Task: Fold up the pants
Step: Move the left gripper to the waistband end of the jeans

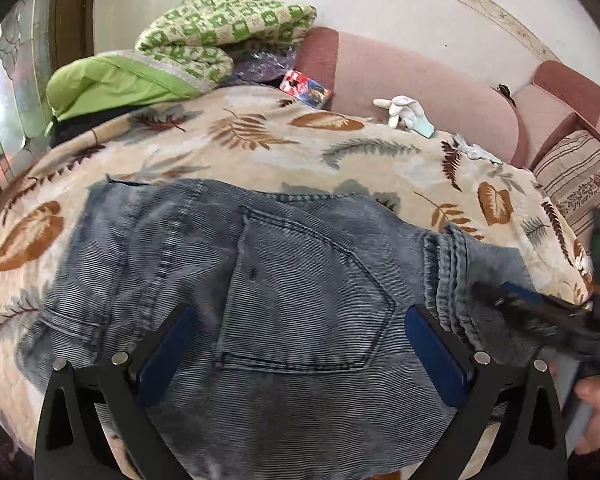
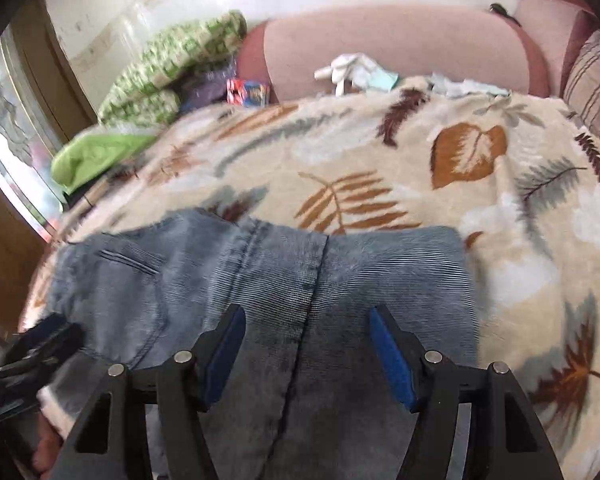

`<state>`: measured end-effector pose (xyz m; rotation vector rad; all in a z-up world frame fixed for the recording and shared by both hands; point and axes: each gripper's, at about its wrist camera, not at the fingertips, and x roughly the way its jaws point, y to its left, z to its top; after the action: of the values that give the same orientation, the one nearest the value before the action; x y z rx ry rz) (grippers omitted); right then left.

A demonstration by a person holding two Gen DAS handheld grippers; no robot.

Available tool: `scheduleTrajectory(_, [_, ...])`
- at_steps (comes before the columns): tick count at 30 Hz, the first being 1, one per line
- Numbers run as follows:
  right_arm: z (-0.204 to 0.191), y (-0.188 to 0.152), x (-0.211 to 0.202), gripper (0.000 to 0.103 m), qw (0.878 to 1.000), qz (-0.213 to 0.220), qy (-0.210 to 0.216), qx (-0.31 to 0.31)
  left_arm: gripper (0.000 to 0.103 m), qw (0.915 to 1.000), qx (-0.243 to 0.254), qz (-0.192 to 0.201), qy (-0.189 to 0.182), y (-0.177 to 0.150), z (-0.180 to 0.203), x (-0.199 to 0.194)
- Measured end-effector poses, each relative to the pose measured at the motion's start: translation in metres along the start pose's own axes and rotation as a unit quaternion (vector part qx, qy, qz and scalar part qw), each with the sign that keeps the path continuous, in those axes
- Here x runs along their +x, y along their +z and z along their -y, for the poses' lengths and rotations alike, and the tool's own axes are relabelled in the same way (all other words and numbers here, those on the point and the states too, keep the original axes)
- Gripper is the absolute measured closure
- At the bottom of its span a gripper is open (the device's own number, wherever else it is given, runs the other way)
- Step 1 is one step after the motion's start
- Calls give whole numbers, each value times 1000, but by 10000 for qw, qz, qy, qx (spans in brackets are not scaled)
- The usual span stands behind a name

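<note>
Left wrist view: the left gripper (image 1: 300, 344) hangs with its jaws spread wide and nothing clenched between the blue pads (image 1: 168, 356); the fabric showing between them is the back pocket (image 1: 300, 296) of the jeans (image 1: 172, 248), which lie below the gripper rather than in its grasp; the jeans are spread flat, seat side up, on the leaf-print blanket (image 1: 260, 136) that covers the sofa (image 1: 420, 80); at the right edge of the denim a bunched roll of waistband or hem (image 1: 452, 276) sits just beside the dark, blurred right gripper (image 1: 540, 312), and a hand (image 1: 596, 408) shows under it at the frame edge; farther back, a green checked quilt (image 1: 220, 20) is piled on a plain green pillow (image 1: 112, 80) at the left, a small colourful box (image 1: 306, 88) lies at the foot of the pink backrest, and white gloves (image 1: 404, 110) rest on the blanket's far edge.

Right wrist view: the right gripper (image 2: 308, 344) is likewise released, jaws apart over a long seam (image 2: 304, 320) of the jeans (image 2: 400, 280), no cloth pinched; the denim reaches only part of the way up the blanket (image 2: 420, 184); the left gripper (image 2: 40, 344) appears blurred at the lower left, over the denim's edge; whether it touches the cloth cannot be told; a striped cushion (image 2: 592, 80) sits at the far right.
</note>
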<state>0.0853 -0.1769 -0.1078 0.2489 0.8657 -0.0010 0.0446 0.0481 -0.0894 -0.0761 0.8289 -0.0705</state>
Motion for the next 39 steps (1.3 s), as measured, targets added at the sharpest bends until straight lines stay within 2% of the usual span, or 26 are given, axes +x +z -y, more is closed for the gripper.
scheduleTrajectory(1, [-3, 0, 16, 34, 9996, -191, -163, -134, 0, 9999, 11, 50, 105, 0, -5, -2])
scheduleTrajectory(2, [-8, -4, 23, 33, 9988, -187, -326, -320, 0, 9998, -4, 78, 190, 0, -11, -4])
scheduleTrajectory(3, [-13, -5, 19, 33, 9980, -14, -399, -493, 0, 9996, -52, 92, 278, 0, -19, -6])
scheduleTrajectory(4, [-14, -5, 16, 33, 9977, -29, -392, -556, 0, 9992, -124, 101, 365, 0, -28, -7])
scheduleTrajectory(6, [-5, -3, 8, 33, 9993, -72, -27, -353, 0, 9978, -319, 131, 569, 2, -47, -12])
scheduleTrajectory(10, [14, -11, -20, 33, 9966, 227, 731, 303, 0, 9904, -929, 379, 953, 4, -94, -36])
scheduleTrajectory(12, [15, -12, -28, 33, 9938, 372, 971, 387, 0, 9840, -1226, 507, 1190, -2, -117, -50])
scheduleTrajectory(14, [9, -12, -36, 33, 9913, 526, 1166, 310, 0, 9785, -1506, 426, 1342, -14, -135, -58])
scheduleTrajectory(15, [5, -13, -39, 33, 9901, 582, 1255, 251, 0, 9774, -1631, 281, 1314, -19, -142, -59])
scheduleTrajectory(18, [-10, -17, -46, 33, 9889, 610, 1358, 15, 0, 9770, -1930, -216, 876, -33, -151, -57])
scheduleTrajectory(20, [-19, -22, -50, 33, 9884, 617, 1376, -174, 0, 9754, -2068, -364, 673, -38, -149, -58])
scheduleTrajectory(24, [-32, -31, -57, 33, 9857, 689, 1456, -495, 0, 9667, -2471, -592, 298, -44, -144, -54])
scheduleTrajectory(26, [-34, -34, -59, 33, 9854, 735, 1421, -591, 0, 9667, -2447, -709, 242, -44, -141, -48])
scheduleTrajectory(28, [-35, -36, -61, 33, 9852, 750, 1418, -609, 0, 9650, -2470, -817, 337, -47, -142, -39])
scheduleTrajectory(32, [-31, -36, -62, 33, 9859, 748, 1400, -526, 0, 9493, -2951, -1086, 73, -58, -153, -16])
scheduleTrajectory(33, [-29, -36, -61, 33, 9863, 744, 1392, -488, 0, 9482, -2988, -1078, 65, -58, -154, -13])
scheduleTrajectory(36, [-23, -35, -60, 33, 9872, 721, 1375, -361, 0, 9543, -2851, -893, 46, -49, -150, -9])
scheduleTrajectory(39, [-19, -33, -56, 33, 9880, 672, 1372, -243, 3, 9543, -2894, -746, -24, -38, -153, 1])
